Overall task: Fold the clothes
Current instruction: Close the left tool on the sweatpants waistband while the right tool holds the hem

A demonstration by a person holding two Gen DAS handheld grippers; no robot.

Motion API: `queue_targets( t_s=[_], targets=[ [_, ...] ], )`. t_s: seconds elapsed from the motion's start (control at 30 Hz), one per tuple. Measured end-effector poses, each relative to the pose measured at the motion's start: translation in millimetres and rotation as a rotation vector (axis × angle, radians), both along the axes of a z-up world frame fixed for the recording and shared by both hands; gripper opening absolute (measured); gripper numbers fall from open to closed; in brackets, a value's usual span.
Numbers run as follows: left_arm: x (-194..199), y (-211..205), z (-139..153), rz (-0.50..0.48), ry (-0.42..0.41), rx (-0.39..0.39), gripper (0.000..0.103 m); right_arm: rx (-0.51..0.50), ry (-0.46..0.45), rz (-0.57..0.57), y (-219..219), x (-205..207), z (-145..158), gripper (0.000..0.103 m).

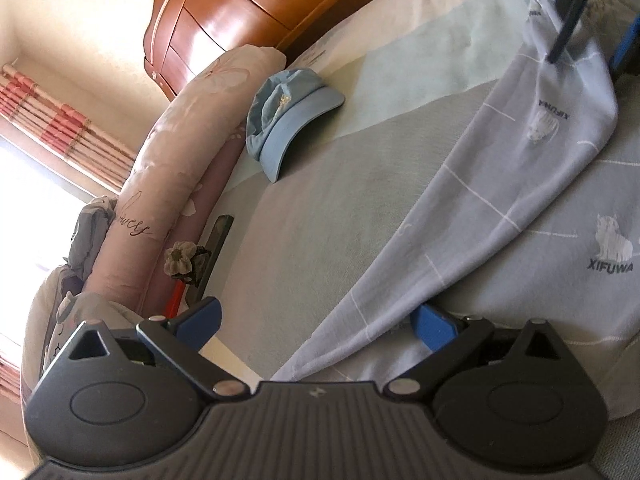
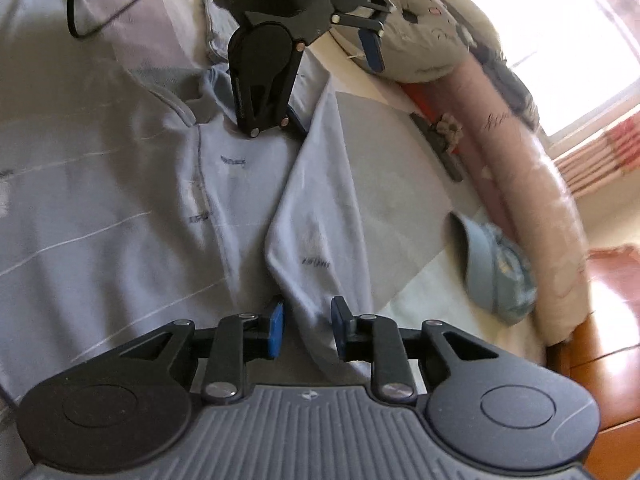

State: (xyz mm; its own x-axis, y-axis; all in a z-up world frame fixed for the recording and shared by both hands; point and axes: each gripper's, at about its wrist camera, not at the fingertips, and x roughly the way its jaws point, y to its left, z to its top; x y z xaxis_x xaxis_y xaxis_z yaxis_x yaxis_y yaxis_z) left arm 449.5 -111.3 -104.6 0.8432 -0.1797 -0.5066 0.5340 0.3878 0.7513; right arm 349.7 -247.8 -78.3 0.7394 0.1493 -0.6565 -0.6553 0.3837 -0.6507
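Strong daylight enters from a window [image 2: 592,40], which is washed out to pure white in both views. It gives bright glare on the wooden cabinet [image 1: 240,12] and a soft shine on the long pillow [image 1: 168,152]. The left wrist picture is mostly sharp. The right wrist picture is blurred by motion, so the print on the shirt [image 2: 120,200] and the blue cap [image 2: 496,268] look smeared. Both views bend strongly at the edges, with dark corners.
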Motion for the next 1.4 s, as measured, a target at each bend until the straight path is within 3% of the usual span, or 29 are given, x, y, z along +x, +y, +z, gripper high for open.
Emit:
queue_targets(
  t_s=[0.13,0.17,0.2,0.47,0.63,0.7,0.8,0.87,0.9,0.97,1.0,1.1,1.4],
  targets=[
    [0.1,1.2,0.2,0.001,0.002,-0.006,0.100,-0.090,-0.042,0.021,13.0,0.9,-11.2,0.024],
    [-0.2,1.2,0.2,0.002,0.001,-0.007,0.100,-0.106,-0.042,0.034,14.6,-0.6,-12.5,0.009],
    [-0.4,1.0,0.1,0.001,-0.001,-0.006,0.100,-0.110,-0.034,0.038,15.2,-1.6,-11.9,0.002],
    [-2.6,-4.3,-0.4,-0.036,-0.018,0.051,0.100,0.024,-0.089,-0.046,2.4,-1.3,32.4,0.002],
    [-10.5,-9.0,-6.2,-0.147,-0.131,0.224,0.098,0.059,-0.086,-0.064,-4.8,-1.7,48.1,0.002],
    [-13.6,-8.9,-11.8,-0.192,-0.189,0.321,0.093,0.061,-0.082,-0.070,-6.5,-4.3,47.2,0.002],
    [-16.5,-5.2,-23.3,-0.226,-0.170,0.408,0.071,0.065,-0.067,-0.073,-6.7,-10.3,42.6,0.002],
    [-18.4,-3.5,-31.3,-0.231,-0.127,0.430,0.038,0.069,-0.058,-0.074,-6.2,-11.0,39.1,0.002],
    [-19.2,-3.4,-34.9,-0.227,-0.114,0.423,0.031,0.071,-0.053,-0.074,-6.0,-11.3,37.4,0.002],
    [-20.7,-3.9,-42.7,-0.217,-0.093,0.409,0.005,0.073,-0.041,-0.074,-5.5,-11.6,36.1,0.002],
    [-21.3,-4.3,-45.9,-0.211,-0.086,0.401,0.000,0.074,-0.036,-0.074,-5.6,-11.7,35.2,0.002],
    [-21.9,-4.8,-45.8,-0.189,-0.083,0.373,0.000,0.071,-0.025,-0.077,-6.9,-11.8,32.8,0.002],
    [-34.9,-3.8,-6.5,-0.168,-0.044,0.354,0.000,0.045,-0.053,-0.100,-9.3,-10.6,34.6,0.002]
  ],
)
